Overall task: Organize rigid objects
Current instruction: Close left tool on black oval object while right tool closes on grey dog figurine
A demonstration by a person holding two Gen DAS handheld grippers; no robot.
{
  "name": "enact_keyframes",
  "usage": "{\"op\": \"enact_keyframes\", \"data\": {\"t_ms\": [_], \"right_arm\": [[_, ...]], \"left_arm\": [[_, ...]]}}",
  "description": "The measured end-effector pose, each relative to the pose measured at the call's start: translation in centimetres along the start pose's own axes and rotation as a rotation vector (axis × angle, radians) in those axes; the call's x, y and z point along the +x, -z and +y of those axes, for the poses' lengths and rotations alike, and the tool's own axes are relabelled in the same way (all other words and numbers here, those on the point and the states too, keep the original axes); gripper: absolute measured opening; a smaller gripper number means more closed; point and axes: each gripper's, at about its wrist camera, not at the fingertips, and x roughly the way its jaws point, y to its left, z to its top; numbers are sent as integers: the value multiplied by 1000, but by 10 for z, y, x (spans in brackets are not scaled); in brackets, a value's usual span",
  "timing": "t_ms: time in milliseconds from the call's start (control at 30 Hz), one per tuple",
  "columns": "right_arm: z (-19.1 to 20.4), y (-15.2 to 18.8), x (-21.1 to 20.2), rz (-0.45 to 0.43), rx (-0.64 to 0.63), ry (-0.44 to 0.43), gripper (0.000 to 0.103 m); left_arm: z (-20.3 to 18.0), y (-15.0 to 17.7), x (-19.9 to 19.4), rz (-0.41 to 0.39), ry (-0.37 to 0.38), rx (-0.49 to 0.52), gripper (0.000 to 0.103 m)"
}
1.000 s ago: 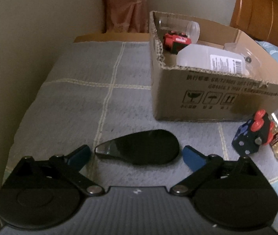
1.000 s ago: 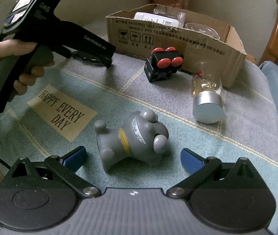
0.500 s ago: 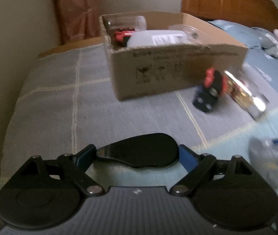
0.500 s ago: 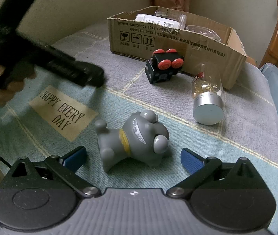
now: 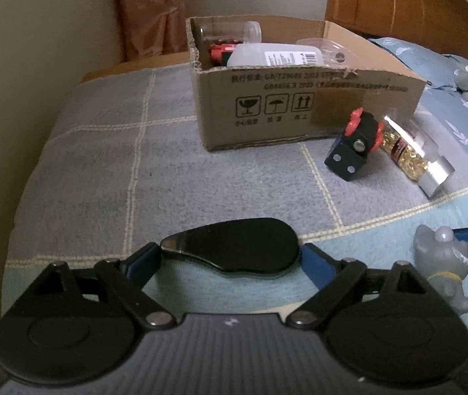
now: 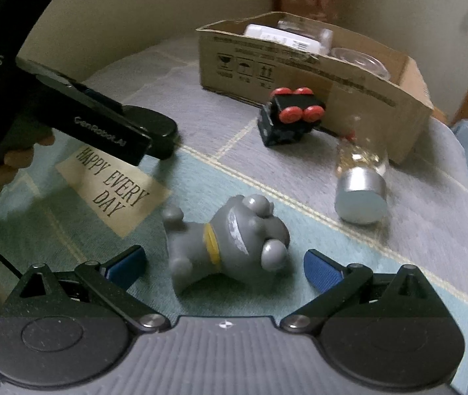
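black oval case could slip as the left jaws ease apart

black oval case point(image 5: 234, 245) sits between the blue pads of the left gripper point(image 5: 230, 260), low over the blanket-covered bed point(image 5: 102, 171). the jaws stand wide and are opening at this moment; the pads look to be touching both ends of the case, but i cannot tell how firmly they press. if the case is meant for the cardboard box point(image 5: 299, 112), which stands well apart further up the bed and already holds a white bottle point(image 5: 276, 57), a red toy and clear containers, a loosening hold is the main risk: the case is smooth, glossy and tapered at one end, so it could pivot out and drop back onto the blanket.

the right gripper point(image 6: 224, 263) hangs with its jaws wide open on either side of the grey dog figure point(image 6: 230, 240), which lies on its side; the pads touch nothing. the figure is rounded and lumpy, so closing on its head or legs may squeeze it out sideways instead of catching it.

the two grippers work near one another. from the right wrist view the left gripper's body reaches in over the "happy every day" patch point(image 6: 112, 187), so a careless swing toward the box could bring them together.

the black cube with red wheels point(image 6: 288, 120) and the glass bottle with a silver cap point(image 6: 360, 184) lie just before the box, the bottle on its side, free to roll if nudged by a low pass.
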Motion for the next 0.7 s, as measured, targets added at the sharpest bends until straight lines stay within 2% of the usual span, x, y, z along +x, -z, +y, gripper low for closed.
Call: {"op": "enact_keyframes", "data": {"t_ms": [300,633,700], "right_arm": [[-4,-10,8,-4,-99,-78,103],[-5,-15,8,12,-145,-101,102],[-4,-15,6,13,-155,-113,95]], "left_arm": [[-1,-1,1,-1,-2,-2,92],[-3,-2,3,6,-2,0,92],[-3,-3,3,10,-2,-1,92]]}}
